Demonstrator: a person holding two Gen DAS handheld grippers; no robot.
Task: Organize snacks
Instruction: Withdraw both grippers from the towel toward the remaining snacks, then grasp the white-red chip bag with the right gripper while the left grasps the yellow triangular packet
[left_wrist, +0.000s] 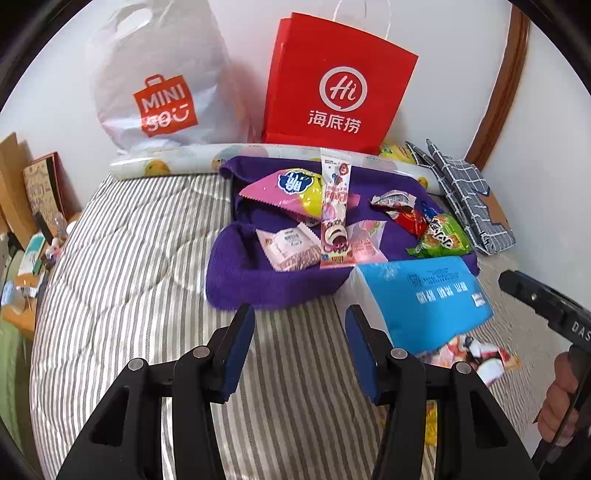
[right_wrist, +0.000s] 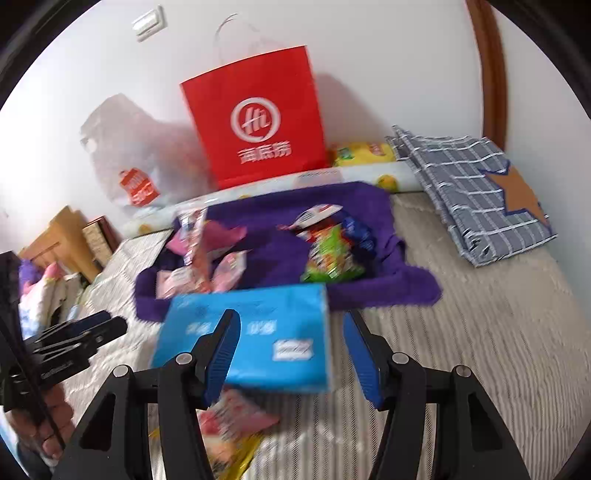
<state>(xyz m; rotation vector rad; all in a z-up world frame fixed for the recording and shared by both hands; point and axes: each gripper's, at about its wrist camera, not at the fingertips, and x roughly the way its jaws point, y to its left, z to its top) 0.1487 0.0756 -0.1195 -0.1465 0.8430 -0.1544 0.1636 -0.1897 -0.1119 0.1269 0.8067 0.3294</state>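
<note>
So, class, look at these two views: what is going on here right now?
A person is sorting snacks on a striped bed, with a hand-held gripper in each hand. The left hand-held gripper is open over bare bedding, just short of a purple towel where several snack packets lie. The right hand-held gripper is open above a blue box, holding nothing. A red paper bag and a white plastic bag stand against the wall behind.
</note>
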